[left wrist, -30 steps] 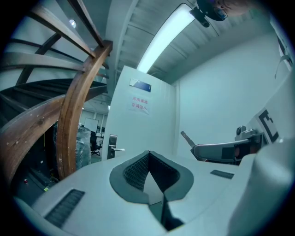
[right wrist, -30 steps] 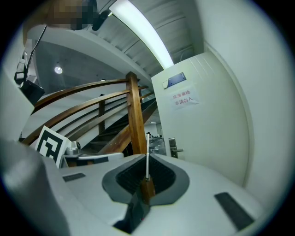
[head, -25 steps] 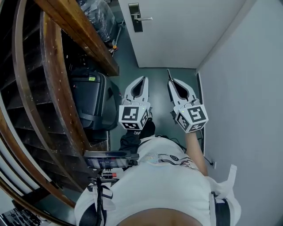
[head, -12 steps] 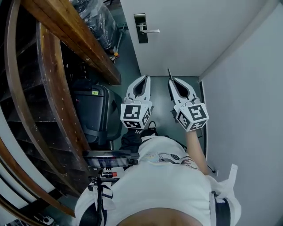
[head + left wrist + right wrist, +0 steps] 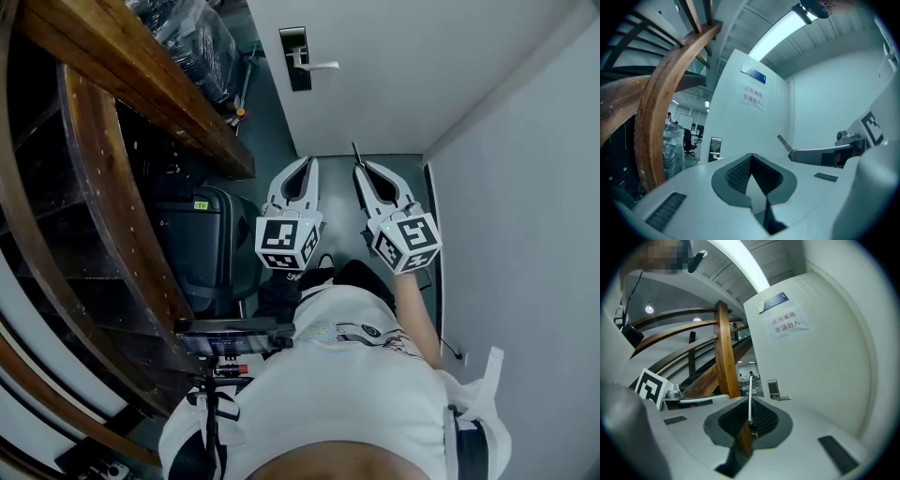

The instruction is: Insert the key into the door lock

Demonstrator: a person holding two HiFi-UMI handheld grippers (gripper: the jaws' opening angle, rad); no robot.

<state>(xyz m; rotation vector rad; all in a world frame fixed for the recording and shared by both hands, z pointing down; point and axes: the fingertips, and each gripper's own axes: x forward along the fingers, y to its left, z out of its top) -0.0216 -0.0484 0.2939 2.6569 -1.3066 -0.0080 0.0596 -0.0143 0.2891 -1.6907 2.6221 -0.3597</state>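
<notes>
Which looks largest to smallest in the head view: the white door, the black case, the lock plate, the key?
1. white door
2. black case
3. lock plate
4. key, a thin sliver past the tips of the right gripper
The door and lock plate are farther from the camera, so real sizes may differ.

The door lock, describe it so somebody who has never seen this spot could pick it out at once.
Find the white door ahead, at the end of the narrow passage beside the wooden staircase. Near its left edge sits the door lock, a tall dark plate. It alone carries a silver lever handle; the door's other fixtures are flat signs higher up.
</notes>
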